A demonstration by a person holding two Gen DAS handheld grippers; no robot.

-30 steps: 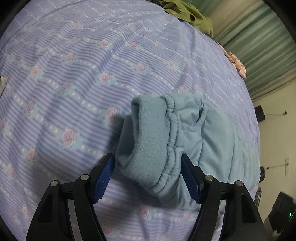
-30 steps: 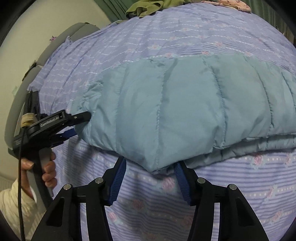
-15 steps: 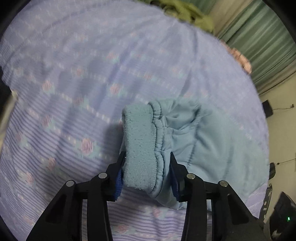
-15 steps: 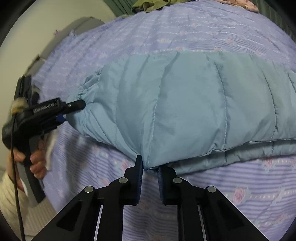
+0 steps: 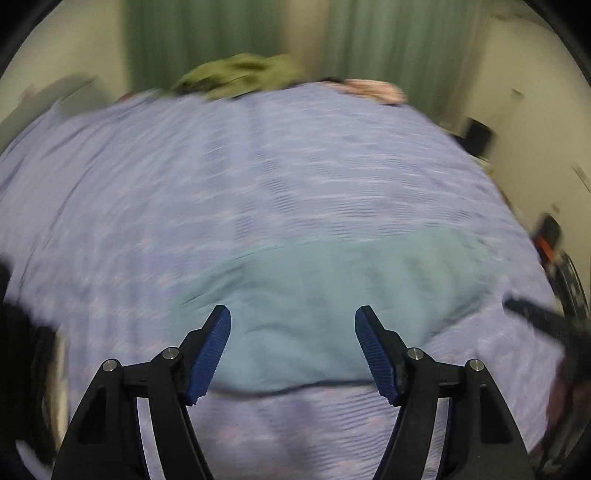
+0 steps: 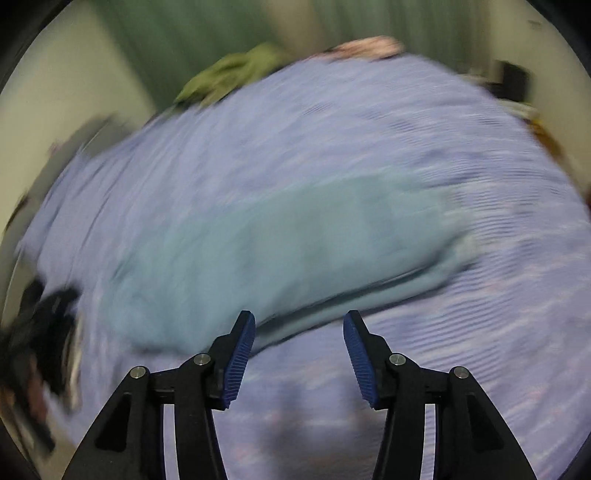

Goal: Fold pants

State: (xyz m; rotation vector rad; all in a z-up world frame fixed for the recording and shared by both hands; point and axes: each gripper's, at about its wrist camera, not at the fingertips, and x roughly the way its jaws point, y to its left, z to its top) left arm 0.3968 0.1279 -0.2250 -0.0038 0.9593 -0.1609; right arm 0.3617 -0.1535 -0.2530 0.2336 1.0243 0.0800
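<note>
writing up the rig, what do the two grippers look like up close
The left gripper and right gripper look alike: matte black angular arms with triangular cutouts and silver round pivot screws, each ending in two blue ribbed finger pads. No cables, markings or sleeves are clearly visible.

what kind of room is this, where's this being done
Most likely a bedroom. The light blue pants lie on a bed covered by a lilac striped bedspread, green curtains hang behind it, and more clothing, an olive green garment, is piled at the far edge.
</note>
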